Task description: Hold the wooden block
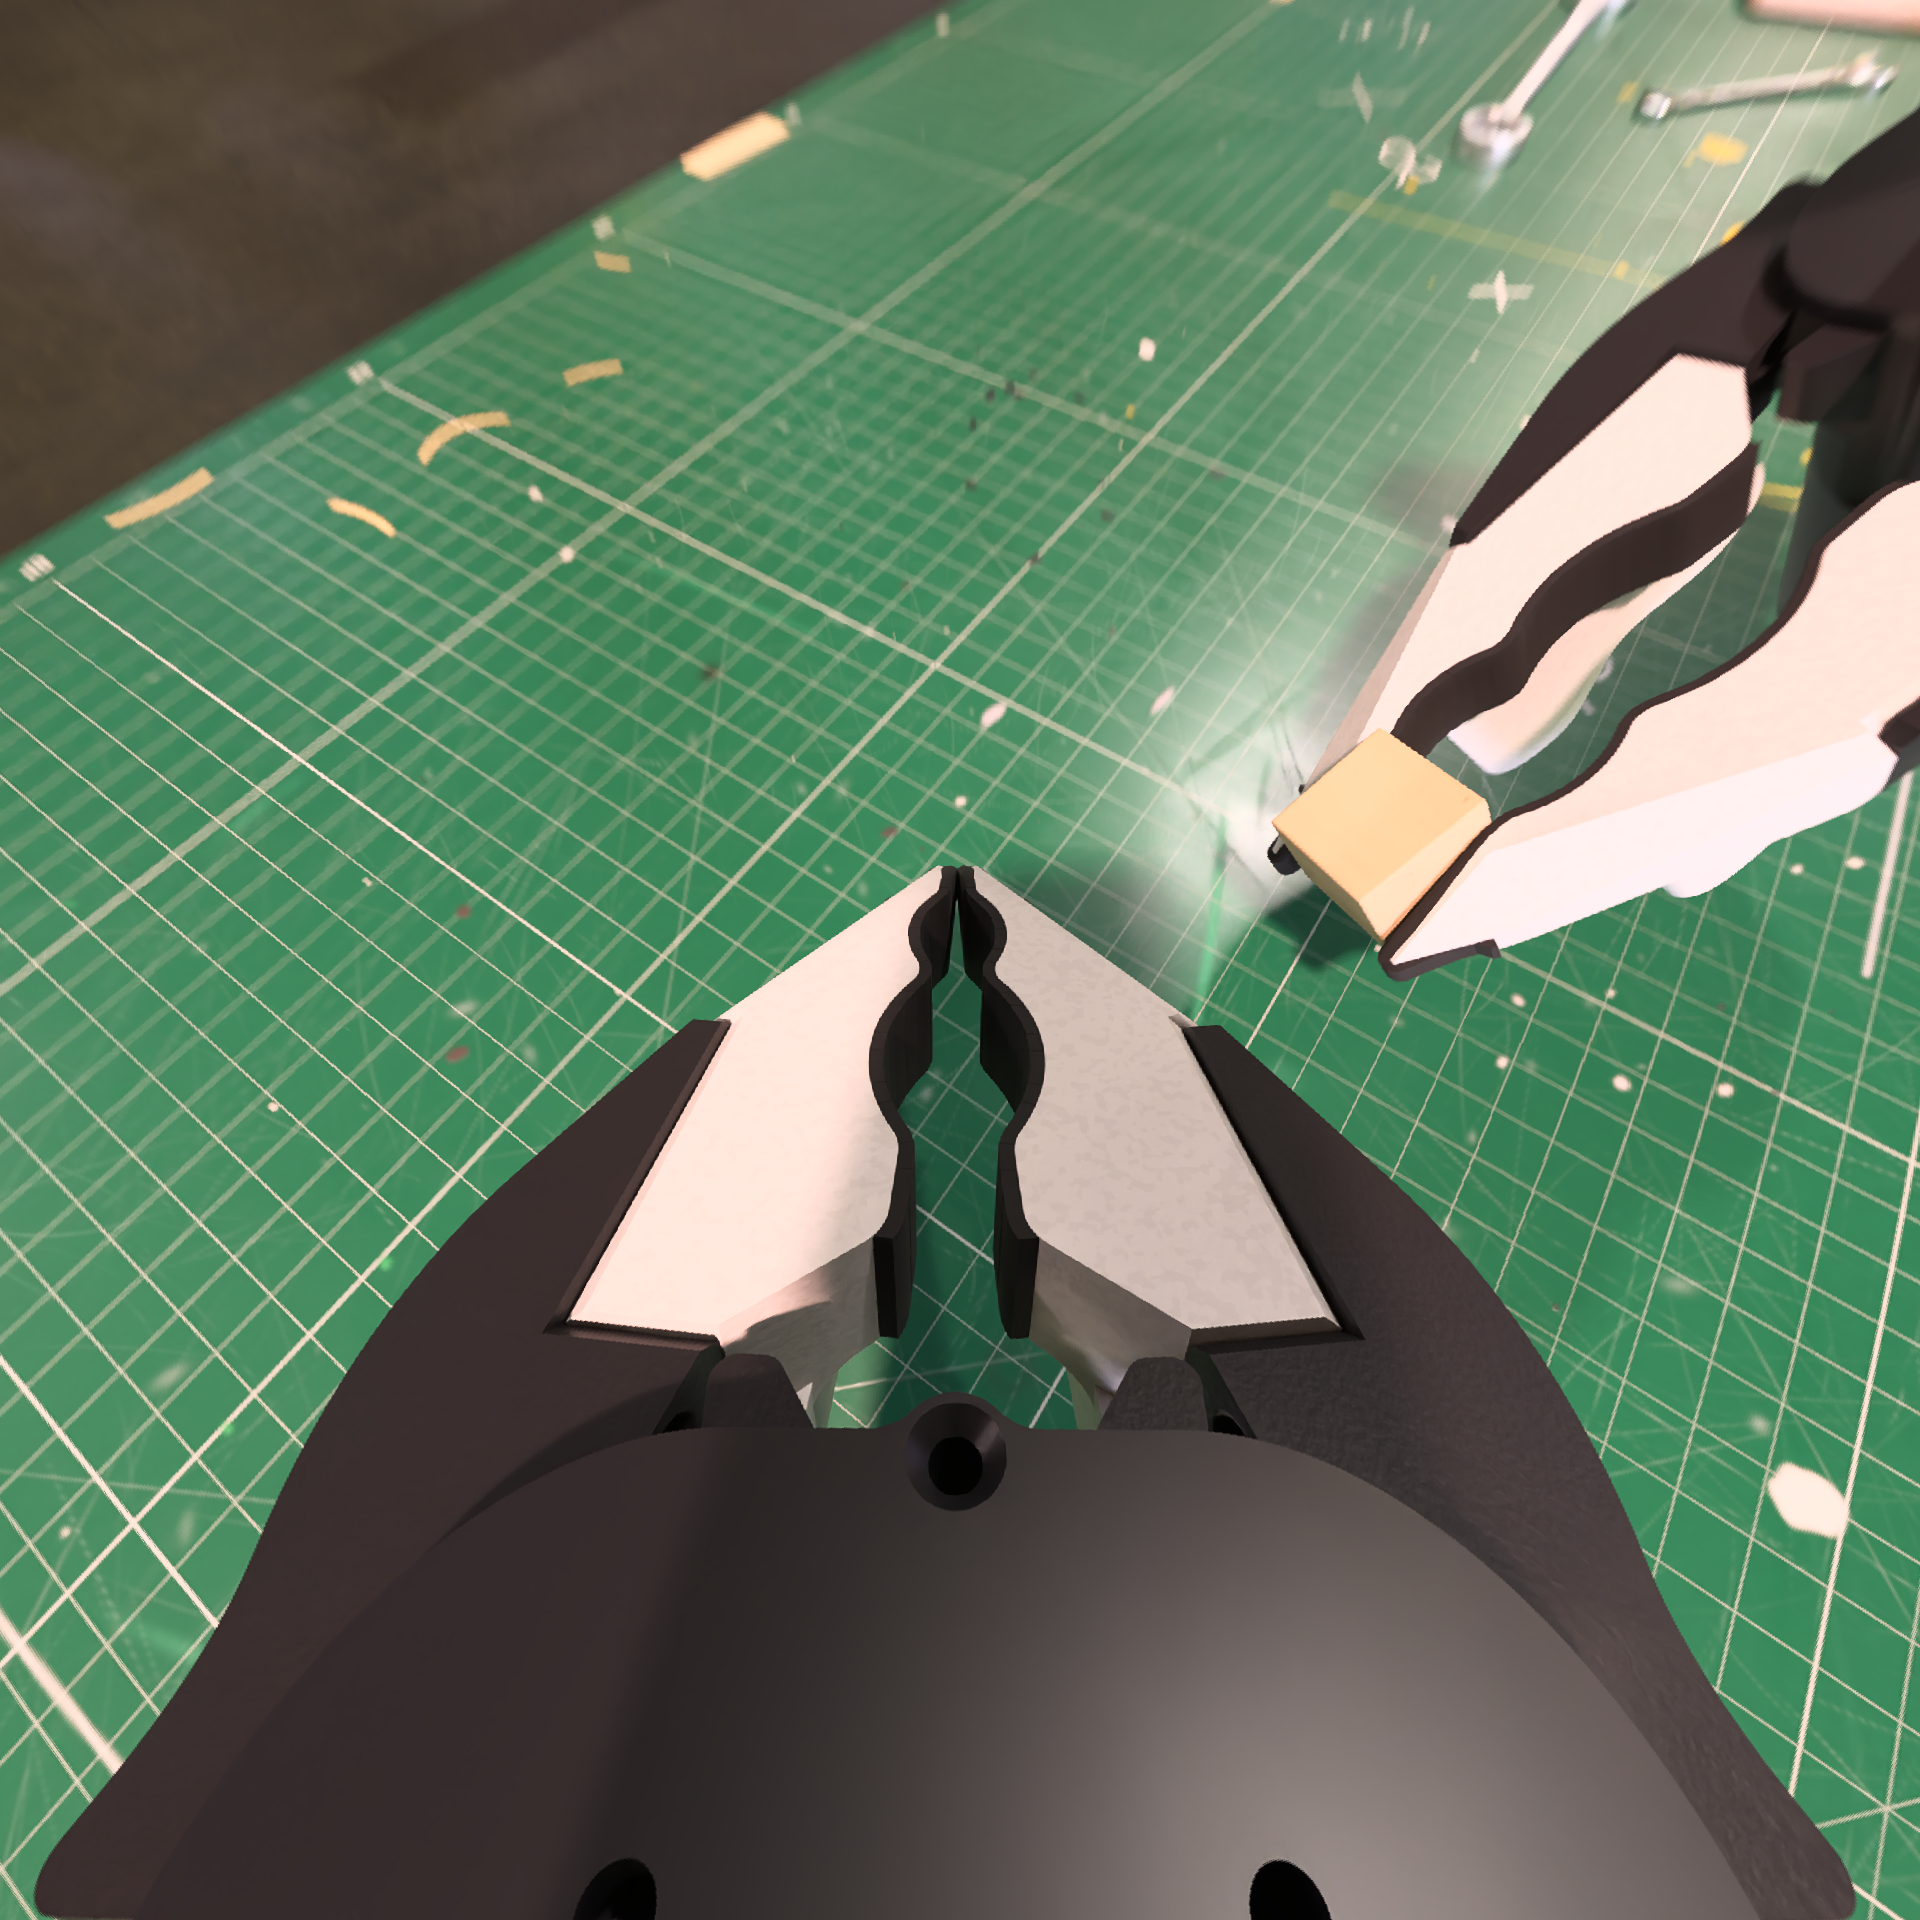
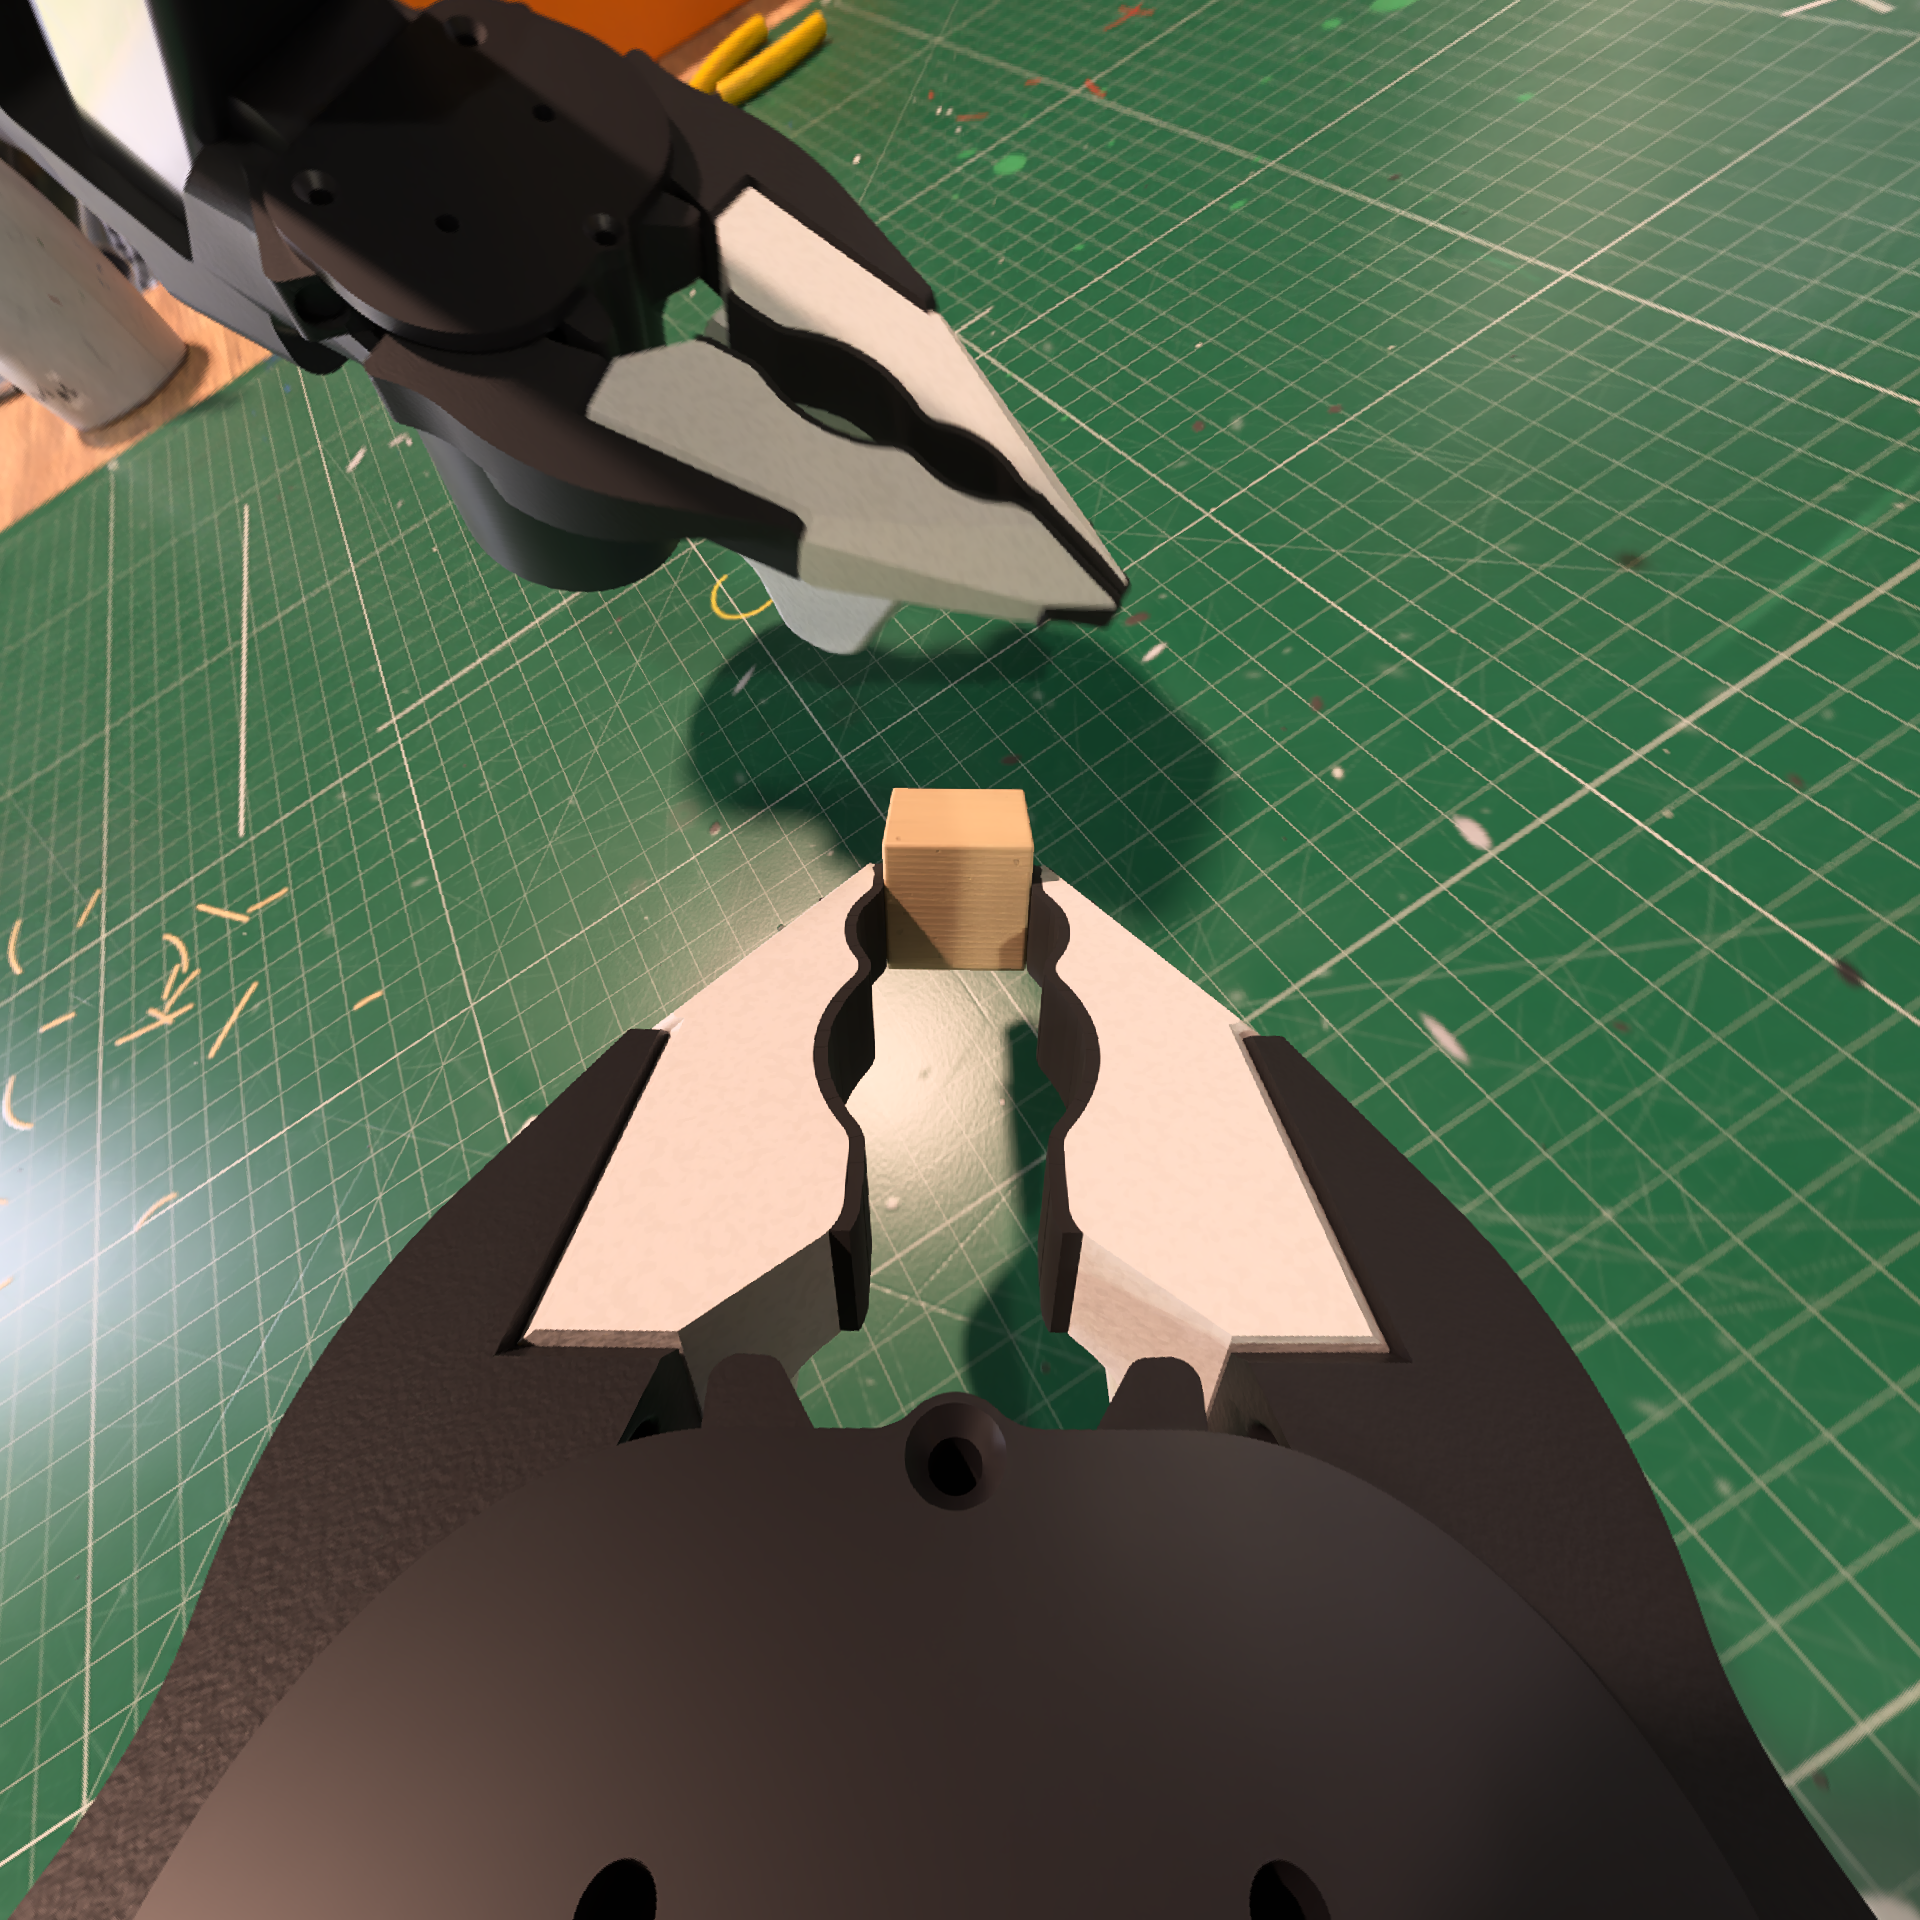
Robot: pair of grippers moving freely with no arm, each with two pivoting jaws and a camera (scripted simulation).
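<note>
The left gripper point(image 1: 956, 883) is closed on nothing above the green mat point(image 1: 520, 779). A small pale wooden block point(image 2: 956, 883), cube-shaped, is clamped between the right gripper point(image 2: 956, 914) tips. Wrenches point(image 1: 1766, 88) are shown only in the left wrist view

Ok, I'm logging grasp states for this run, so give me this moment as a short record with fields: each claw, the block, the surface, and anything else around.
left claw: shut, holding nothing, above the mat
right claw: shut on the wooden block, at its fingertips
wooden block: small tan cube, pinched between the right claw's tips; whether it touches the mat cannot be told
surface: green cutting mat with a white grid
clutter: two wrenches at the far edge, tan shavings on the mat
</note>
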